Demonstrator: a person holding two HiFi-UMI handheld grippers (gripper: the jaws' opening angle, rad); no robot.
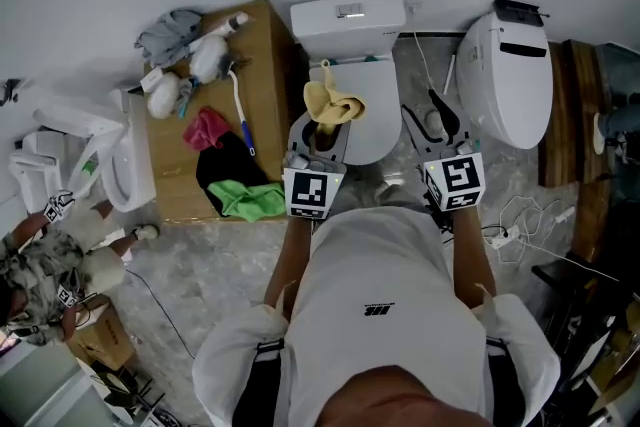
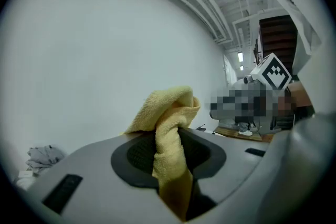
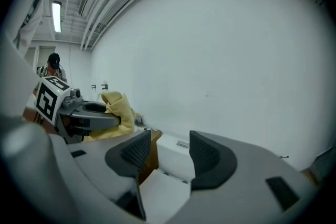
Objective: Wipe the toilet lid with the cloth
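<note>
Shoulders [image 1: 375,315] in a white shirt fill the bottom of the head view, with both forearms reaching forward.

The left gripper [image 1: 318,137] hangs over the front left part of the closed toilet lid [image 1: 378,120]. Its 2 jaws are pinched on the yellow cloth [image 1: 333,103]. In the left gripper view the cloth stands up out of the jaws and folds over at the top. Seen from the head, its long axis runs from the lid's front edge toward the tank [image 1: 348,23], and 1 thin end reaches the lid's back edge. It probably rests on the lid, though the contact itself is hard to make out.

The right gripper [image 1: 425,115] is just beside the lid's right edge. Its jaws are spread, with only the white tank showing through the gap.

Left of the toilet stands a wooden cabinet [image 1: 265,45]. At its back edge are a grey rag [image 1: 170,30] and white spray bottles [image 1: 205,55]. A blue-handled brush [image 1: 243,120] and a pink rag [image 1: 205,127] lie mid-top, and a black rag [image 1: 228,170] and a green rag [image 1: 250,200] lie at the front edge.

Right of the toilet a second toilet seat [image 1: 510,75] lies on the floor [image 1: 200,285], with cables [image 1: 520,220] near it. Another person [image 1: 45,260] is at the lower left.
</note>
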